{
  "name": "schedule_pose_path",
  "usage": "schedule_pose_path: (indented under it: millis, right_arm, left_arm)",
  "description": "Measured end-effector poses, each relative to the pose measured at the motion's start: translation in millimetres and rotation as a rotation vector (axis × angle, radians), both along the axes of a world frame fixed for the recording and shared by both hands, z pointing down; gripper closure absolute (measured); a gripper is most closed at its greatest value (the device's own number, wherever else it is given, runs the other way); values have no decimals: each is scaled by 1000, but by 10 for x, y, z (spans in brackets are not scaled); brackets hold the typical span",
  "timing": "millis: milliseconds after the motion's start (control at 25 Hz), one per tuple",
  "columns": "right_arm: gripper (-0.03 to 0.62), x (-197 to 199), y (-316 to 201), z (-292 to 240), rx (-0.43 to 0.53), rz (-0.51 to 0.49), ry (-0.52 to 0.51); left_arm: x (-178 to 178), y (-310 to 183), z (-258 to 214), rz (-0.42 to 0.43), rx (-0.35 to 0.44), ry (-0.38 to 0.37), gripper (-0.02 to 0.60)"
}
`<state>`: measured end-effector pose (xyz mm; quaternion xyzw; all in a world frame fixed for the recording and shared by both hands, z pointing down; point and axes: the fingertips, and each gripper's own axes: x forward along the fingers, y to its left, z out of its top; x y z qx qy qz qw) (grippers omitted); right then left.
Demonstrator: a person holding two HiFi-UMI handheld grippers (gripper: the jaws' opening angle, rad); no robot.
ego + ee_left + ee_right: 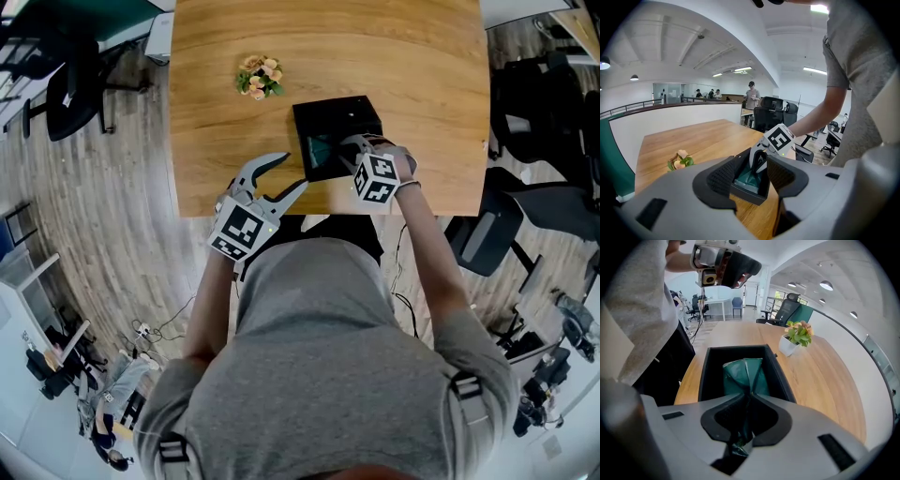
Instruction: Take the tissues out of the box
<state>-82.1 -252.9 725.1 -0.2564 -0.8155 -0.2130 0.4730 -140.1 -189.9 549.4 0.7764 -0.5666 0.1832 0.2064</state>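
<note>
In the head view, the black box point(337, 117) is seen on the wooden table point(216, 112). The left gripper point(292, 172) is held at its 8 o'clock.

In the left gripper view, its jaws are spread, and nothing is gripped.

In the right gripper view, a green tissue point(743, 373) is pinched by the right gripper point(749, 397). Its lower part is in the box.

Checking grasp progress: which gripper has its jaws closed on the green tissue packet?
The right gripper, jaws pinched on the green tissue packet inside the black box. The left gripper hangs open by the box, holding nothing.
</note>
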Motion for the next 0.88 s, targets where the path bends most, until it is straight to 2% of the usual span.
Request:
schedule_pose_path:
  millis: [600, 880]
  right_arm:
    - [580, 25, 14, -20, 37, 22, -1]
    - [580, 98, -63, -99, 72, 76, -6]
  left_arm:
    - [-67, 68, -43, -3, 31, -22, 354]
    - [-4, 116, -88, 19, 51, -16, 356]
